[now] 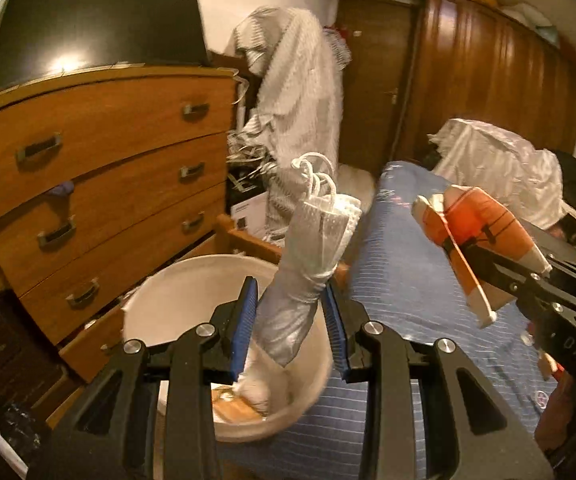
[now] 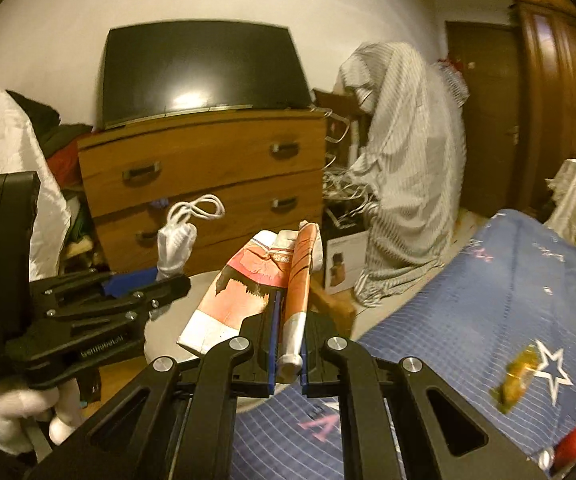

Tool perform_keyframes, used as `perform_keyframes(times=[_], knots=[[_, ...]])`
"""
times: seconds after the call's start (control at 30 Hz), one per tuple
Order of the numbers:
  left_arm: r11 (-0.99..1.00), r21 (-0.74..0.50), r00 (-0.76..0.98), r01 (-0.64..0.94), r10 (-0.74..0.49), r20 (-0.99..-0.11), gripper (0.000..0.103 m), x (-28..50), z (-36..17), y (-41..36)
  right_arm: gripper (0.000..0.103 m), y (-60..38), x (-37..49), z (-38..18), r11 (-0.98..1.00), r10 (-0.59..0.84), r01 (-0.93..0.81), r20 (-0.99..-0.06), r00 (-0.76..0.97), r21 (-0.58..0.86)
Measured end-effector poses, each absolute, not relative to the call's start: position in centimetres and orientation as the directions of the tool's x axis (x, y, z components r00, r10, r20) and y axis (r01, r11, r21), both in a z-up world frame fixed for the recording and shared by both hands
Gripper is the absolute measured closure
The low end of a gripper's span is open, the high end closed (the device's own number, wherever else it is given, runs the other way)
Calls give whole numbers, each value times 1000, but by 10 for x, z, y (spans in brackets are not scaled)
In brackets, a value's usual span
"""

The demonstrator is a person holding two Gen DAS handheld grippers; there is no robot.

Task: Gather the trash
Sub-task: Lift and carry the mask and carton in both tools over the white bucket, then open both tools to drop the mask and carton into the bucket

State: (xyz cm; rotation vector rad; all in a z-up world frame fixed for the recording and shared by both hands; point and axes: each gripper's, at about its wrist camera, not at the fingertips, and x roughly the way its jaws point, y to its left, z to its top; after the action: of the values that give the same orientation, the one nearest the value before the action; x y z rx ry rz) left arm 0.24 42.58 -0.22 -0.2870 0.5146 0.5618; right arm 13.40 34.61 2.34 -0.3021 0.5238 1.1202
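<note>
A: left claw (image 1: pixel 290 320) status?
B: jaws part-closed, blue pads (image 1: pixel 247 312) pinching something between them. Claw tilted down and forward.
A: right claw (image 2: pixel 288 344)?
B: jaws nearly together, clamped on a flat item. It sits right of the left claw, a bit higher, well apart from it.
A: hands?
B: white-gloved left hand (image 2: pixel 15 416) wraps the left grip. Right hand can't be made out.

A bed (image 2: pixel 468 320) with a blue striped cover, printed with stars, carried the things. A yellowish wrapper (image 2: pixel 516 376) lay on it near its right side, and something red (image 2: pixel 574 442) lay closer to the near right corner. A white bucket (image 1: pixel 159 304) stood at the bed's left edge.
</note>
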Motion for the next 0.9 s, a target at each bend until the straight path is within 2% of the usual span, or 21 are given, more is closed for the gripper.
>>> perform_keyframes(times=[0.17,0.57,0.9], knots=[[787,-128,683,-604,427,-593,71,6,-16,466,94,395,151,-1,384,736,-922,-620,272,51],[749,-186,594,-636,320,-738,71,16,-73,532,94,501,173,-77,324,577,-939,-811,98,118],[725,-179,544,-665,307,-781,71,14,-92,562,94,509,179,-98,313,541,-942,-838,73,120]])
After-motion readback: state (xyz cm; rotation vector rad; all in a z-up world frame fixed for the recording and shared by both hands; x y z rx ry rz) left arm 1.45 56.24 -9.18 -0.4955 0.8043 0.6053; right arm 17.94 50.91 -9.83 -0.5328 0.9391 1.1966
